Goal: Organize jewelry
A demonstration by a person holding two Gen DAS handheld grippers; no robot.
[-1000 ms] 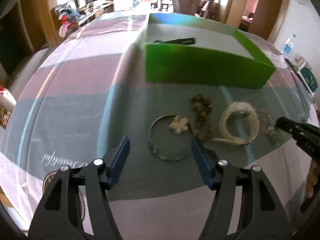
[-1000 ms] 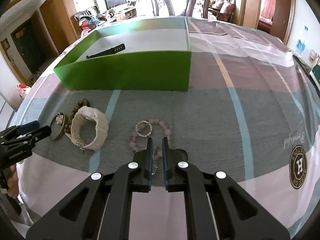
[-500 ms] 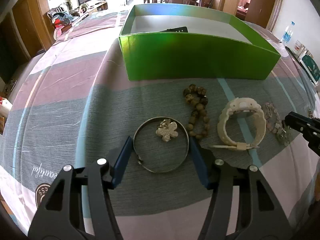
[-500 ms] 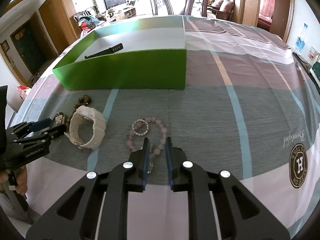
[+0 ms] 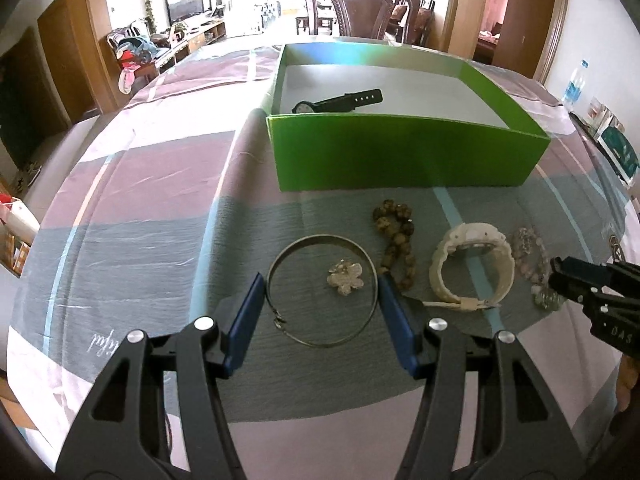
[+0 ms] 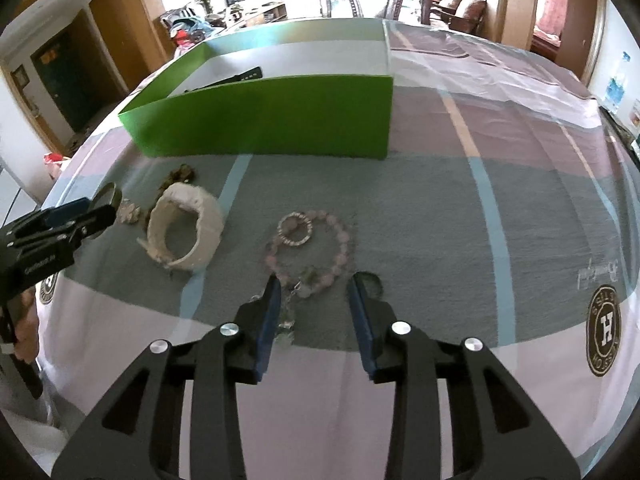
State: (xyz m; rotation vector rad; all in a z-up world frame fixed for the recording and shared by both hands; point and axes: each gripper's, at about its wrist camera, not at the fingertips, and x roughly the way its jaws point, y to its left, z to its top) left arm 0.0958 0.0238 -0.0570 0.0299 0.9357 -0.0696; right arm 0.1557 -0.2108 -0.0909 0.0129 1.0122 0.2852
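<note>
A green box (image 5: 404, 152) with a black watch (image 5: 340, 102) inside stands on the cloth. In front of it lie a silver bangle (image 5: 322, 290) around a flower brooch (image 5: 345, 278), a brown bead bracelet (image 5: 394, 240), a white watch (image 5: 472, 266) and a pink bead bracelet (image 6: 312, 248). My left gripper (image 5: 322, 308) is open, its fingers on either side of the bangle. My right gripper (image 6: 314, 300) is open, its fingers either side of the pink bracelet's near end.
The table wears a striped pink, grey and blue cloth (image 5: 140, 220). A wooden chair (image 5: 364, 8) stands behind the table. A water bottle (image 5: 574, 84) and packets sit at the far right edge.
My right gripper has opened from nearly shut and dropped lower over the pink bracelet. My left gripper has moved forward until its fingers flank the bangle.
</note>
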